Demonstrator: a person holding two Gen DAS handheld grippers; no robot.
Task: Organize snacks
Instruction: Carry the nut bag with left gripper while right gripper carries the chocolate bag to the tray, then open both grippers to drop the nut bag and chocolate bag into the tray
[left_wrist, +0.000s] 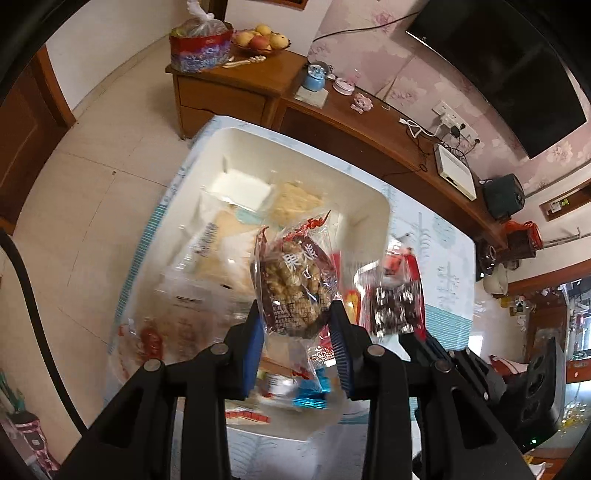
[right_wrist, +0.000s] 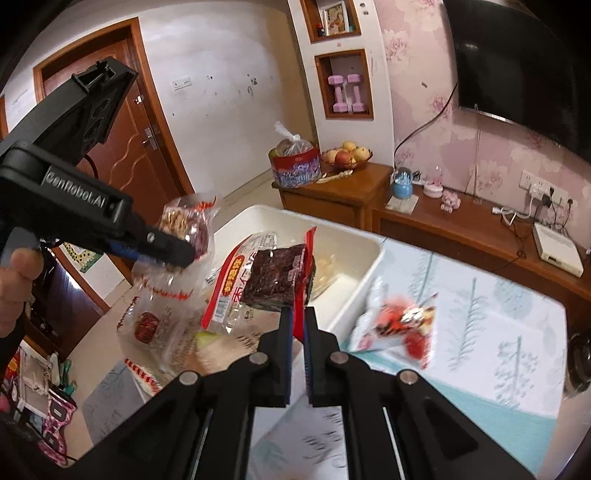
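The left gripper (left_wrist: 297, 325) has its jaws clamped on one clear packet of puffed nut brittle (left_wrist: 295, 288), held up ahead of the jaws over the white bin (left_wrist: 369, 206). The right gripper (right_wrist: 299, 317) pinches one dark red-edged snack packet (right_wrist: 275, 278), also above that bin. Below both jaws several wrapped snacks lie in the bin. One red-and-white packet (right_wrist: 399, 325) lies on the tablecloth (right_wrist: 498, 314), right of the right jaws.

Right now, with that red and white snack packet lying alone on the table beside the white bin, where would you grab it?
The red and white packet lies flat on the tablecloth, apart from the white bin. I'd probably come from above and pinch its crimped edge nearest the claw, since a flat packet offers only thin edges.
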